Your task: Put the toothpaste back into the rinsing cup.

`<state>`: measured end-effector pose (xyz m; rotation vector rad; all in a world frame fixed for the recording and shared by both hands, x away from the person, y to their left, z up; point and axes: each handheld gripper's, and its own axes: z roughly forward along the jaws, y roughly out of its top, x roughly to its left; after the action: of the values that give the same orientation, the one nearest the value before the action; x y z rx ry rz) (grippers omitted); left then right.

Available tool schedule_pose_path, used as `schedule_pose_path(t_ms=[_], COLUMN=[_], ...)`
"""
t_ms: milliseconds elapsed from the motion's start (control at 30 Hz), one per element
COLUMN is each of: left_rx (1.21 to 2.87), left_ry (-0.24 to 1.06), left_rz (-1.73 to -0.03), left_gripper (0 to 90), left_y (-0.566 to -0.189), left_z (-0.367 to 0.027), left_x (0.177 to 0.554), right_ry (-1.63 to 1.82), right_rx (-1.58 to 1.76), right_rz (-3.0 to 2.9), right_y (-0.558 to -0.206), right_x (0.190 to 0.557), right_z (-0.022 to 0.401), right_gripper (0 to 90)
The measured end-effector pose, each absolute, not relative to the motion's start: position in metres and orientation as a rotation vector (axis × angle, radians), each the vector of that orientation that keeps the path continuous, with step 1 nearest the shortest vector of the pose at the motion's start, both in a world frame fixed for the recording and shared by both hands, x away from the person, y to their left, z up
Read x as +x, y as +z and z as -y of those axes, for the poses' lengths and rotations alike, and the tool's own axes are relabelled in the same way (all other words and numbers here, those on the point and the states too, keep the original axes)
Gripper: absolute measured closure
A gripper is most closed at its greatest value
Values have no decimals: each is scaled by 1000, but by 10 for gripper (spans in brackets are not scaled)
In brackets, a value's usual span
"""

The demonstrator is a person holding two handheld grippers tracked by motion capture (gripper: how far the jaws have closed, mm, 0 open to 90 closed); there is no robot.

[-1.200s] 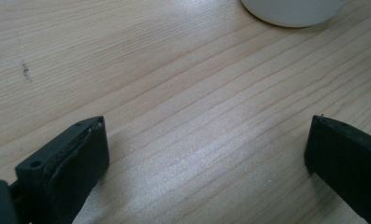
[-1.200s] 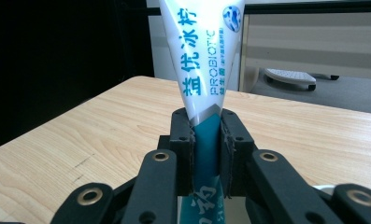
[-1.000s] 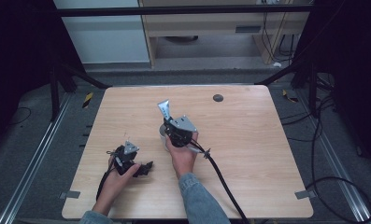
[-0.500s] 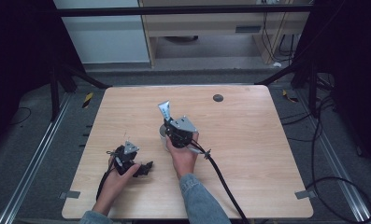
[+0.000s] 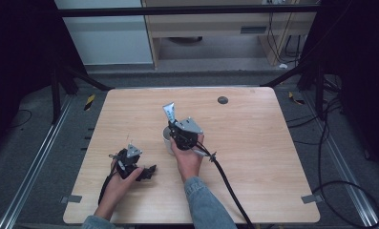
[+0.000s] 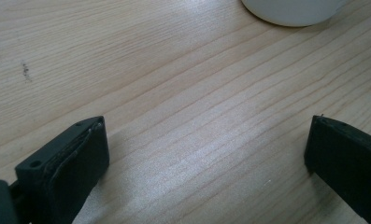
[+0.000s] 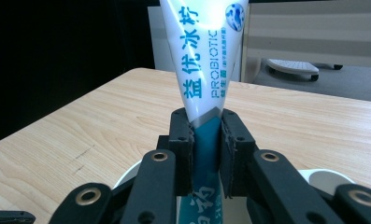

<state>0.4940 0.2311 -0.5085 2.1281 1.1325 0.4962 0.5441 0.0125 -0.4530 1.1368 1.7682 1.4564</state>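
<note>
Toothpaste tube pinched over the cup

Lower left of the high view, left gripper point(image 5: 146, 171) sits wide open, holding nothing. Mid-frame, right gripper point(image 7: 206, 144) is clamped tight on an upright toothpaste tube point(image 7: 206, 60), right above a white cup point(image 5: 167, 140) on the table point(image 5: 254, 124).

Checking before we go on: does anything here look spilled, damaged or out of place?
Nothing stands out. The right gripper holds the tube upright over the white cup; the left gripper rests open low over the table. No spill shows on the wood.
</note>
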Motion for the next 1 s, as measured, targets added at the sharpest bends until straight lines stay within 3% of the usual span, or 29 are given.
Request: schedule_pose_path(t_ms=[1000], left_rx=[2129], left_ry=[496], left_rz=[-1132], left_gripper=[0], left_y=[-508], left_z=[-231], left_x=[494], right_ry=[1432], right_rx=[1163], right_rz=[-1819], right_y=[-449], right_x=[548], right_z=[-9], right_gripper=[713])
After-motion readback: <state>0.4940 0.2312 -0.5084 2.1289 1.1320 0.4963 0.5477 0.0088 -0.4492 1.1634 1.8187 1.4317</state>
